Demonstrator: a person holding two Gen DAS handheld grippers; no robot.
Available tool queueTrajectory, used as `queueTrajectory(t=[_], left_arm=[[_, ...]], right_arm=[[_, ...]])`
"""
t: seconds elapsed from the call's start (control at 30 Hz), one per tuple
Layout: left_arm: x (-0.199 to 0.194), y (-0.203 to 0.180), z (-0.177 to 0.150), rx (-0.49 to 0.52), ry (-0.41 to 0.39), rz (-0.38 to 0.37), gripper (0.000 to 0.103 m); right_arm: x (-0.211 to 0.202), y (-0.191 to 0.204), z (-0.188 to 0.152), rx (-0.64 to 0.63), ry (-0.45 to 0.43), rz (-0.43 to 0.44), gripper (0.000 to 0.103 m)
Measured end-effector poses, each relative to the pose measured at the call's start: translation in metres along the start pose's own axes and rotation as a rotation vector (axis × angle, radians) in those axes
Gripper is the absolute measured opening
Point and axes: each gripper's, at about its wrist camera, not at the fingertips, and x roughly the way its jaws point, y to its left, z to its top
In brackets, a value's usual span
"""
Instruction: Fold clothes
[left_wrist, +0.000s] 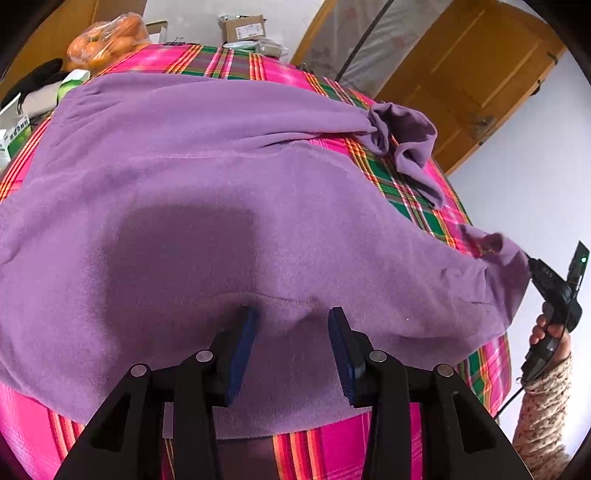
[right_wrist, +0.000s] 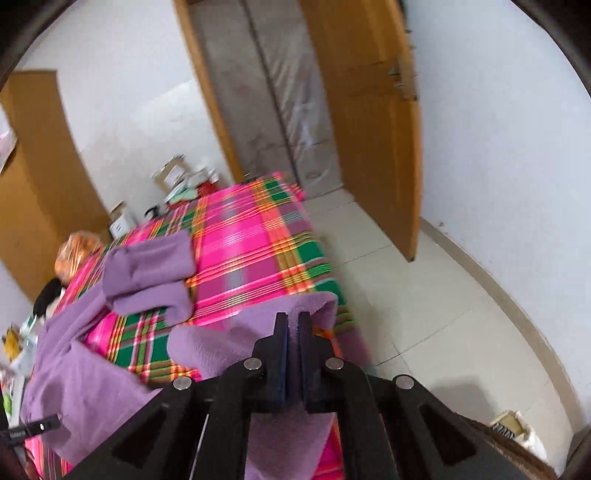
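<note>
So the purple top (left_wrist: 207, 177) is spread across most of the plaid cloth (left_wrist: 229, 62), that loud pink and green one, covering the table or bed under it (can't tell which).

Left gripper (left_wrist: 293, 319) sits low over the near part of the top with its jaws wide apart. The blue pads (left_wrist: 242, 350) are down at the fabric, but nothing is pinched between them, and its shadow falls on the purple just ahead.

Right gripper (right_wrist: 293, 325) is clamped on a corner of the top at the right edge of the cloth. From the right wrist view the pads are nearly together with a strip of purple sandwiched between them, and the fabric bunches up around the tips. In the left view you can see that same gripper off to the right, a hand (left_wrist: 546, 332) in a speckled sleeve (left_wrist: 543, 413) holding it, and the top's corner pulled out toward it.

One sleeve end (left_wrist: 402, 140) lies crumpled on the far right of the cloth.

Bag of oranges (left_wrist: 107, 37) and some boxes (left_wrist: 242, 27) sit at the far end, wooden door (right_wrist: 369, 122) behind.
</note>
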Motion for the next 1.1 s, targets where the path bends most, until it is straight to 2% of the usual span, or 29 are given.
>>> queueTrajectory(t=[0.3, 0.5, 0.77, 1.1], left_arm=[[0.000, 0.001, -0.001, -0.008, -0.006, 0.011, 0.043], [0.000, 0.000, -0.002, -0.012, -0.008, 0.016, 0.043], [-0.008, 0.007, -0.012, -0.029, 0.001, 0.012, 0.043], [-0.022, 0.017, -0.028, -0.052, 0.003, 0.006, 0.043]], right_arm=[[-0.010, -0.047, -0.018, 0.051, -0.030, -0.171, 0.005], [-0.006, -0.071, -0.024, 0.099, -0.029, -0.230, 0.005], [-0.001, -0.077, -0.031, 0.099, 0.012, -0.297, 0.005], [-0.024, -0.077, -0.038, 0.099, -0.025, -0.396, 0.006]])
